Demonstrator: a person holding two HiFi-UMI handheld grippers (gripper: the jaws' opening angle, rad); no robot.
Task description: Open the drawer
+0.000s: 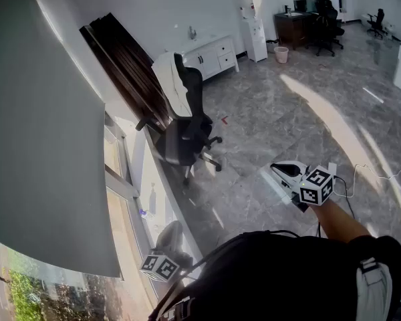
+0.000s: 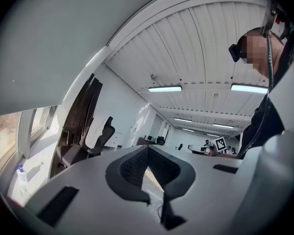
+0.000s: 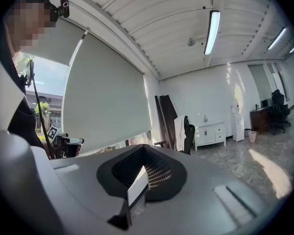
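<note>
A gray marble floor point(image 1: 287, 112) spreads beside a lowered window blind point(image 1: 47, 146). A black office chair point(image 1: 184, 136) stands near the window. The white cabinet point(image 1: 210, 55) against the far wall has its drawers point(image 1: 226, 59) shut, well apart from both grippers. The right gripper point(image 3: 144, 148) and the left gripper point(image 2: 148, 148) each have their fingers pressed together, holding nothing.

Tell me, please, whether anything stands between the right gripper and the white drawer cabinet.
Nothing visible does: only floor lies between the right gripper and the drawer cabinet. The office chair stands just left of that line in the head view.
</note>
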